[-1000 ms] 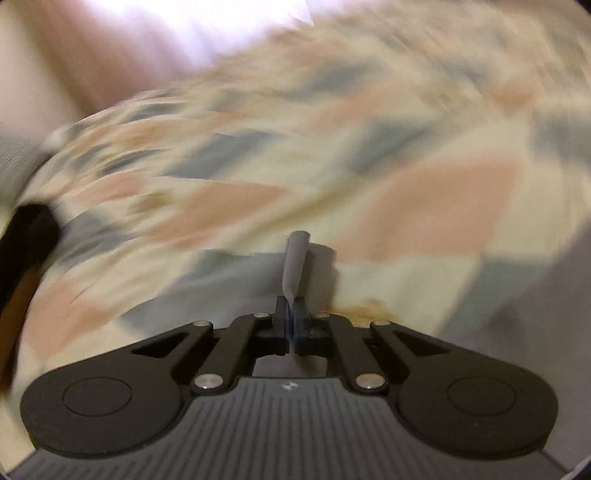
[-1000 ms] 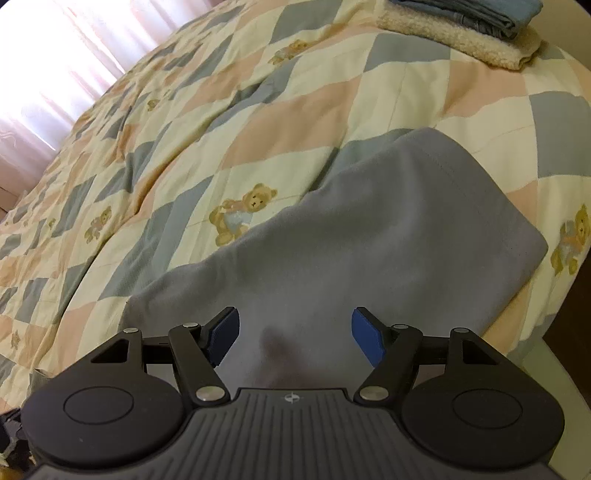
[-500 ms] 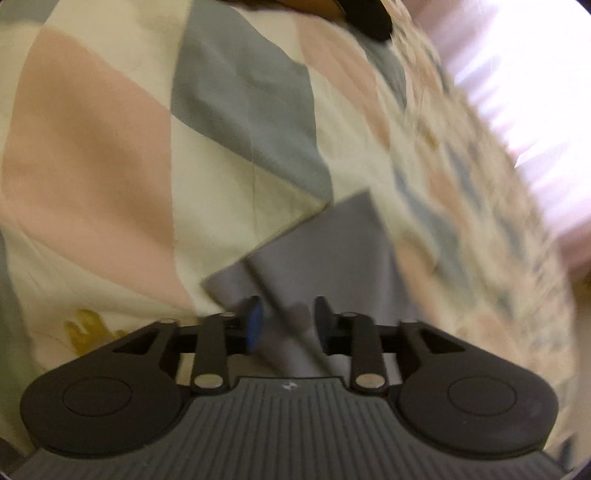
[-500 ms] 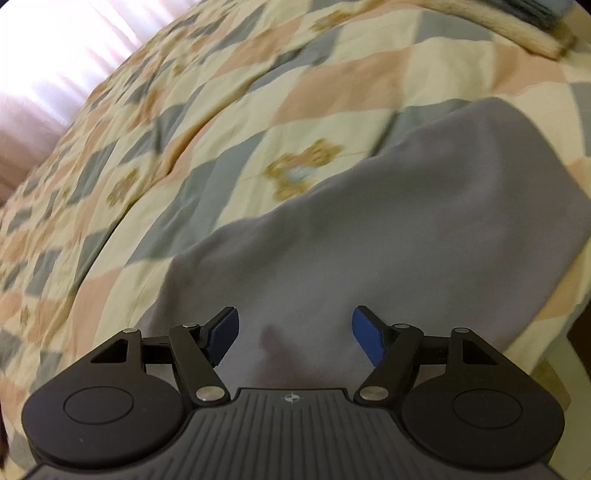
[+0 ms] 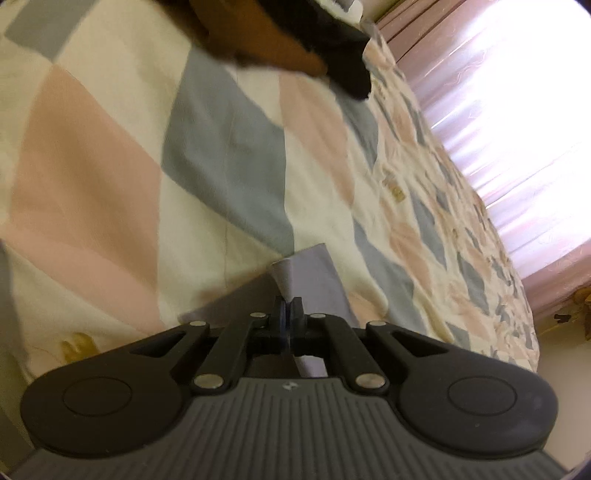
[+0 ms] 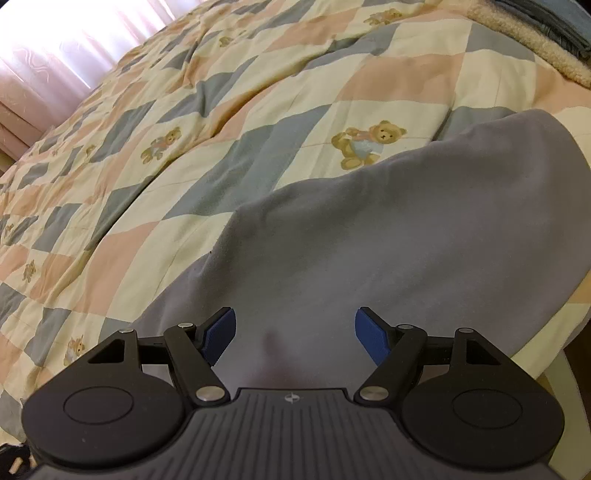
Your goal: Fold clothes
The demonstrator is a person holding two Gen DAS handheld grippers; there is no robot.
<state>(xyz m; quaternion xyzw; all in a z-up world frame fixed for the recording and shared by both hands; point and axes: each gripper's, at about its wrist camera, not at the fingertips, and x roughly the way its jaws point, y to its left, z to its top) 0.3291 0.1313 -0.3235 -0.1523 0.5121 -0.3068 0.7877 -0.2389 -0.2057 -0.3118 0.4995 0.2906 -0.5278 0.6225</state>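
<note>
A grey garment [image 6: 406, 236] lies spread flat on the patchwork quilt, reaching the bed's near edge. My right gripper [image 6: 295, 328] hovers just over its near part, jaws wide open, blue pads [image 6: 219, 334] apart with nothing pinched between them. In the left wrist view a corner of the same grey garment [image 5: 314, 273] lies on the quilt. My left gripper [image 5: 288, 310] is shut on a raised fold of that corner, which sticks up past the fingertips.
The bear-print quilt [image 6: 147, 177] covers the whole bed. A folded stack, cream fleece under blue denim [image 6: 535, 33], sits at the far right. Pink curtains [image 5: 517, 110] hang behind the bed. A person's arm in a dark sleeve [image 5: 295, 40] reaches across the top of the left wrist view.
My left gripper swung and rolled across the quilt, opened over the grey garment's corner, then closed on it. The right gripper drifted a little along the garment and stayed open.
</note>
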